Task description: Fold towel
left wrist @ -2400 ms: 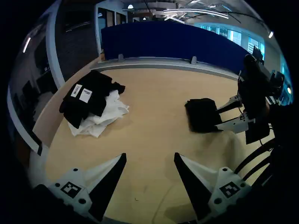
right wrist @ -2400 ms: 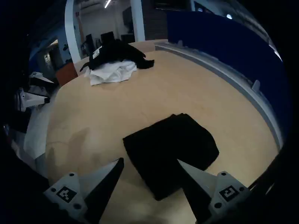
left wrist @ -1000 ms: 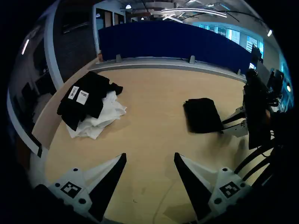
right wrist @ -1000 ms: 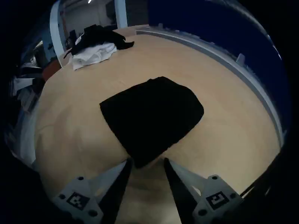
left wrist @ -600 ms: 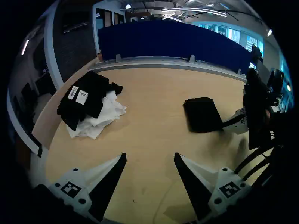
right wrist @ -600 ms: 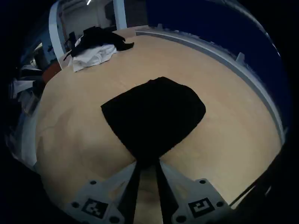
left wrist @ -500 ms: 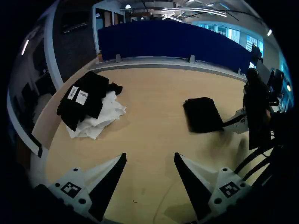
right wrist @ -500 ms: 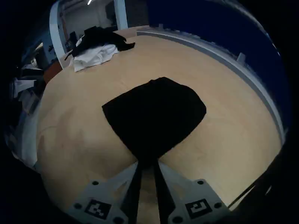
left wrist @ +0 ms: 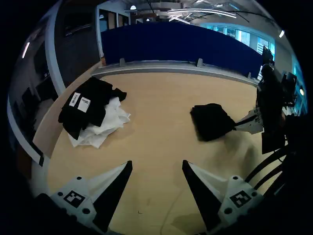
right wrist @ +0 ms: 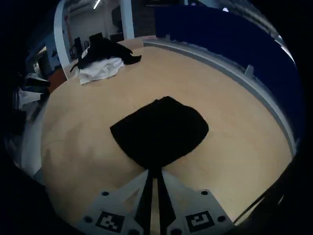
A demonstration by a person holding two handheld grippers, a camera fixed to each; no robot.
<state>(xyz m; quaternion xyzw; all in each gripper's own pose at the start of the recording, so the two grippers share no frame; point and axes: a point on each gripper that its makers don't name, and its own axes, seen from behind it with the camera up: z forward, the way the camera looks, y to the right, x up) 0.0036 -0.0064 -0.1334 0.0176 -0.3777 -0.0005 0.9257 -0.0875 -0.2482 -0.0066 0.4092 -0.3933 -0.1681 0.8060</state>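
Note:
A folded black towel (right wrist: pixel 162 131) lies on the light wooden table (right wrist: pixel 98 102). My right gripper (right wrist: pixel 154 172) is shut on the towel's near corner, and that edge looks lifted a little off the table. In the left gripper view the same black towel (left wrist: pixel 211 121) sits at the right, with the right gripper (left wrist: pixel 236 126) clamped on its right edge and a person's dark sleeve (left wrist: pixel 270 109) behind it. My left gripper (left wrist: pixel 156 166) hovers open over bare table near the front edge, well away from the towel.
A heap of black and white cloths (left wrist: pixel 92 113) lies at the table's left side, the same heap (right wrist: pixel 103 58) far off in the right gripper view. A blue partition (left wrist: pixel 180 43) runs along the table's back edge. Bare wood lies between heap and towel.
My right gripper went from open to shut on the towel's near corner and has pulled back and up, bunching the towel. The left gripper stayed still and open.

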